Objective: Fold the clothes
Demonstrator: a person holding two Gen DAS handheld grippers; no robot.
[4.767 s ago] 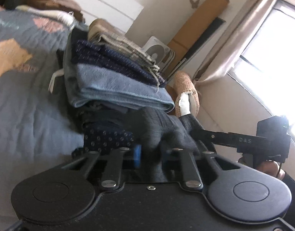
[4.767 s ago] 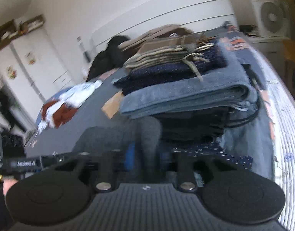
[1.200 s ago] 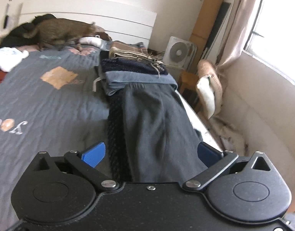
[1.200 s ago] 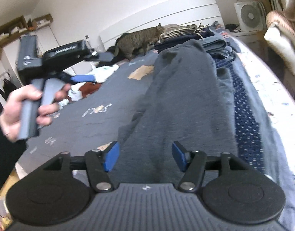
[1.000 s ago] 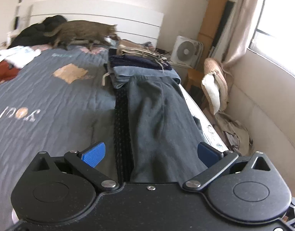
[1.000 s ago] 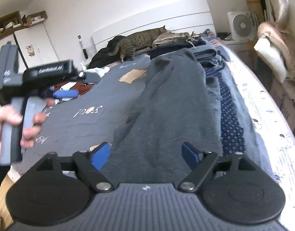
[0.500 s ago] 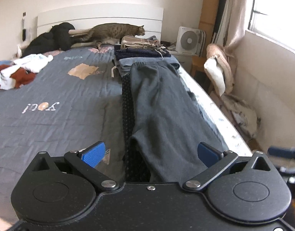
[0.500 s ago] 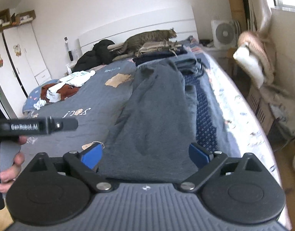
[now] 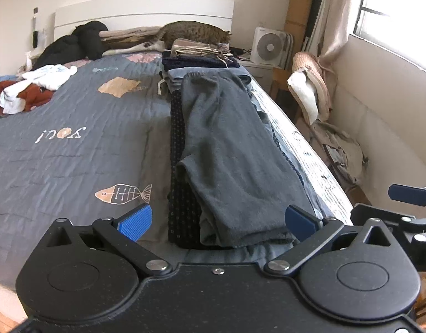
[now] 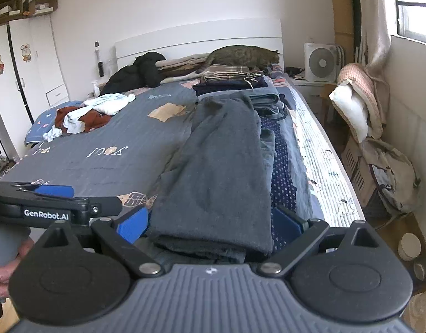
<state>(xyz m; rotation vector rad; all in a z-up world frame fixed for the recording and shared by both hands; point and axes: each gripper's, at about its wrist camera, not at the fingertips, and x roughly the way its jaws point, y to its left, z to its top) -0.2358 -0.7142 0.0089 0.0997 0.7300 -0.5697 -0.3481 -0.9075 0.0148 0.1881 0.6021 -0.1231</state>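
Observation:
Long grey trousers (image 9: 235, 149) lie stretched lengthwise along the bed's right side, on top of a navy dotted garment (image 9: 179, 194). Their near end rests just past my left gripper (image 9: 217, 220), which is open wide, its blue pads well apart and off the cloth. In the right wrist view the same grey trousers (image 10: 221, 166) run away from my right gripper (image 10: 208, 223). It is open too, with the folded near edge lying between the pads and untouched. A hand (image 10: 7, 266) holds the left gripper at the left edge of that view.
A stack of folded clothes (image 9: 199, 61) stands at the trousers' far end, with a tabby cat (image 9: 196, 32) behind it. Unfolded clothes (image 9: 27, 88) lie heaped at the far left of the grey quilt (image 9: 74, 144). A fan (image 9: 268, 47) and a draped chair (image 9: 310, 88) stand right of the bed.
Both grippers, earlier shut on the grey cloth, have let it go and drawn back toward the foot of the bed. The right jaws widened. The cat walked right to the stack.

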